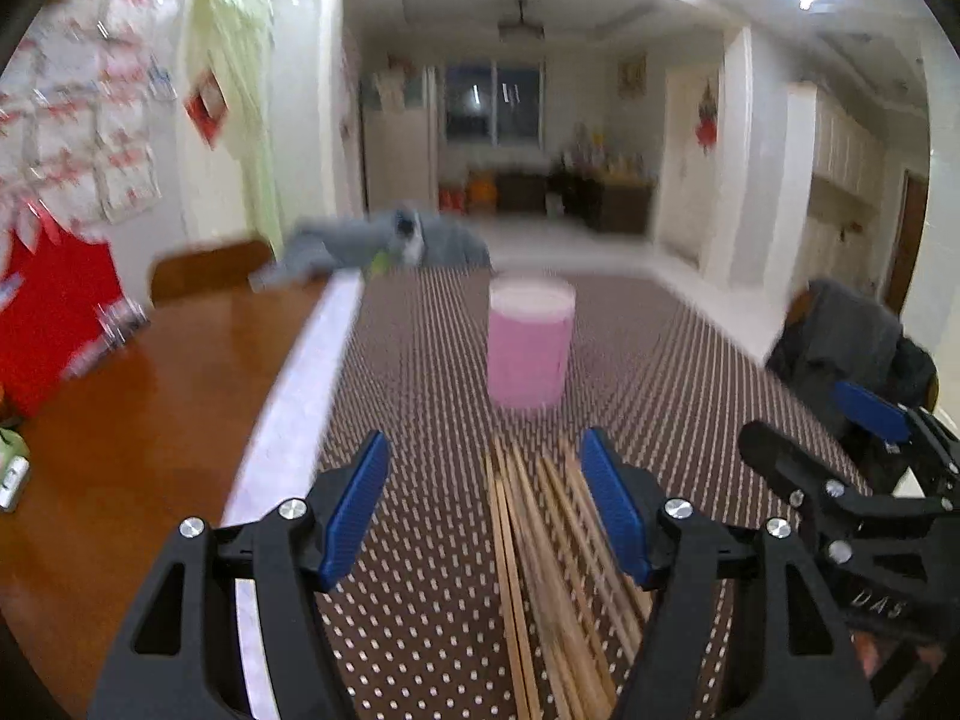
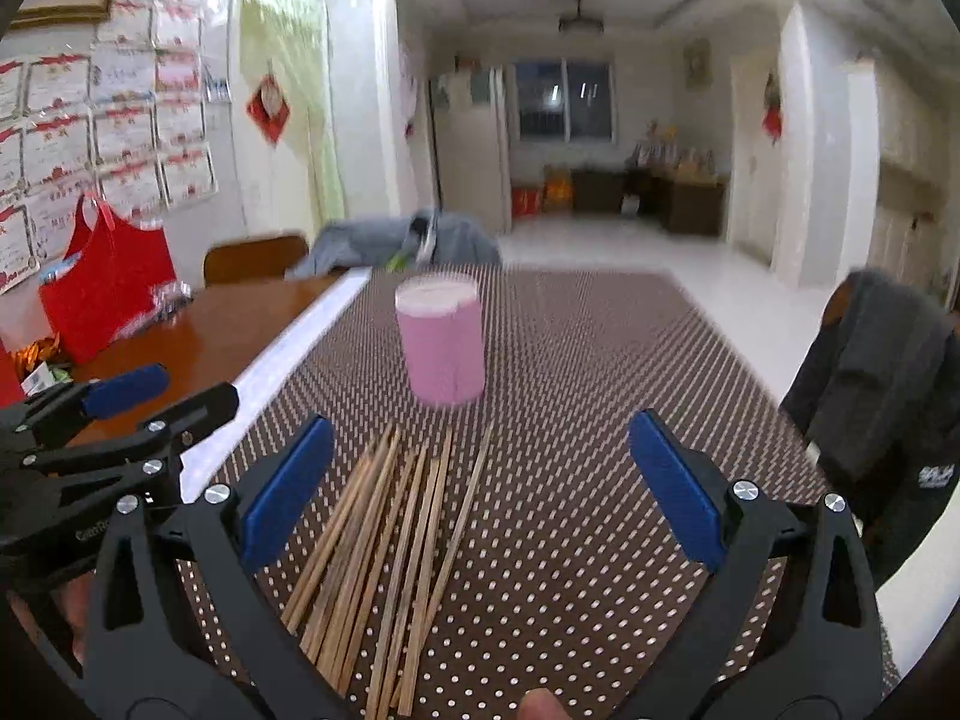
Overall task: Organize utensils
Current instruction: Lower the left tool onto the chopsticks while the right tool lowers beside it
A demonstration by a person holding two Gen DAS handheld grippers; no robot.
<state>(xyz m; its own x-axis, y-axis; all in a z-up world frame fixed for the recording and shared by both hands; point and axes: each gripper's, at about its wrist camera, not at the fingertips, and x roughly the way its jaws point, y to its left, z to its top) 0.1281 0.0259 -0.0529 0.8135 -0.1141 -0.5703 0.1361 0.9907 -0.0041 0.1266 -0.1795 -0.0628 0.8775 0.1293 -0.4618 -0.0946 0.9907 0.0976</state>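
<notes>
Chopsticks point(image 2: 384, 552) lie loose at lower centre on the dotted worktop point(image 2: 600, 360), pink holder point(image 2: 443, 342) beyond. Both claws, left point(image 1: 483, 504) and right point(image 2: 480, 492), gape empty; lower yours squarely over one stick before closing.

A home, an open dining and living room. The bench point(image 2: 228, 324) is a wooden dining table, partly under a dotted cloth point(image 2: 570, 360). Left of it, certificates point(image 2: 120, 120) cover the wall. Beyond it stand a chair point(image 2: 255, 255), a window point(image 2: 564, 99), cabinets point(image 2: 672, 192) and a ceiling fan point(image 2: 579, 18).
</notes>
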